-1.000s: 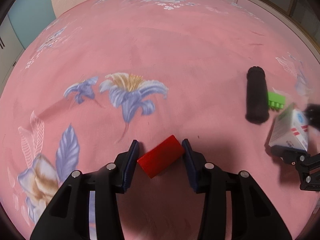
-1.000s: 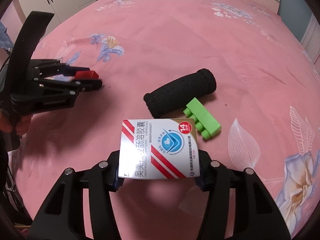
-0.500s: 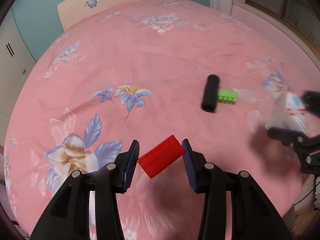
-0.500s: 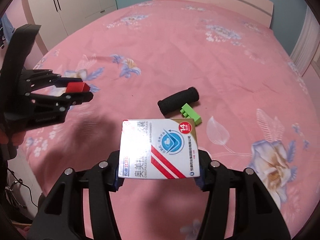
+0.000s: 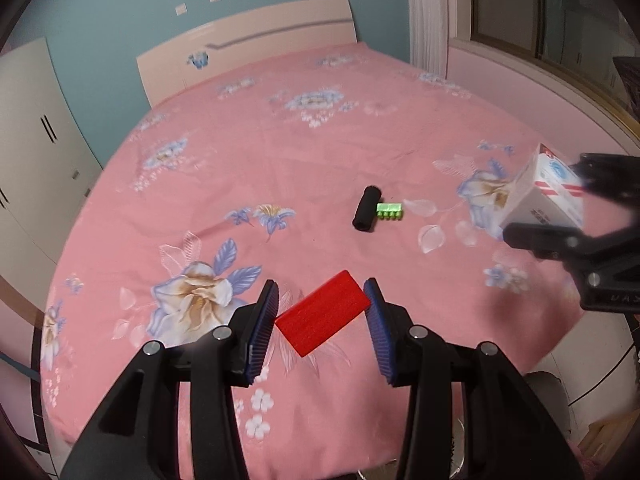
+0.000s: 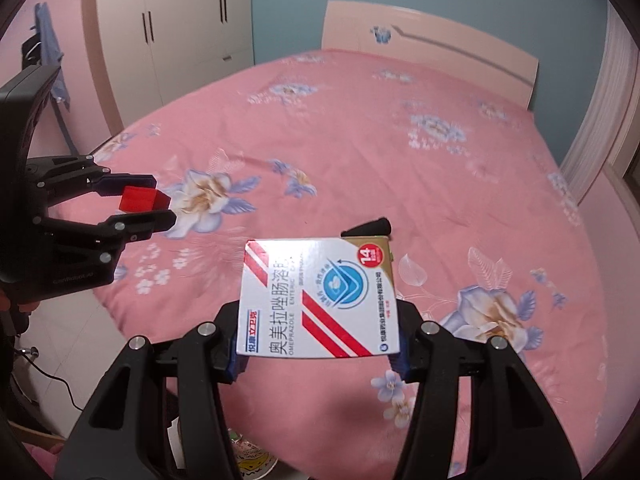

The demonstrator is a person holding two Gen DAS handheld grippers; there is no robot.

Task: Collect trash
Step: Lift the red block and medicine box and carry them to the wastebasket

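Fingers first: my left gripper (image 5: 321,321) is closed on the red block (image 5: 322,313), the blue pads pressing its two ends, with the block sitting skewed between them. My right gripper (image 6: 318,342) is clamped on the white medicine box (image 6: 319,300), pads on its side edges, printed face towards the camera.

Neither grip has changed over the last second; what has changed is the height. A second ago both loads hung just above the pink bedspread (image 5: 280,152), and the black foam roller (image 5: 367,214) and green toy brick (image 5: 389,212) filled a good part of my view. Now the whole bed shows, headboard (image 5: 248,52) and wardrobe (image 6: 168,32) included, and those two pieces look small and far off, lying touching each other on the cover. Both hands have come up and pulled back towards the foot of the bed.

I judge that the pickup is done for these two items and the carry to a bin is under way. Something like a container shows blurred at the bottom edge of the right view, but I cannot tell what it is. The roller and brick are not yet collected.
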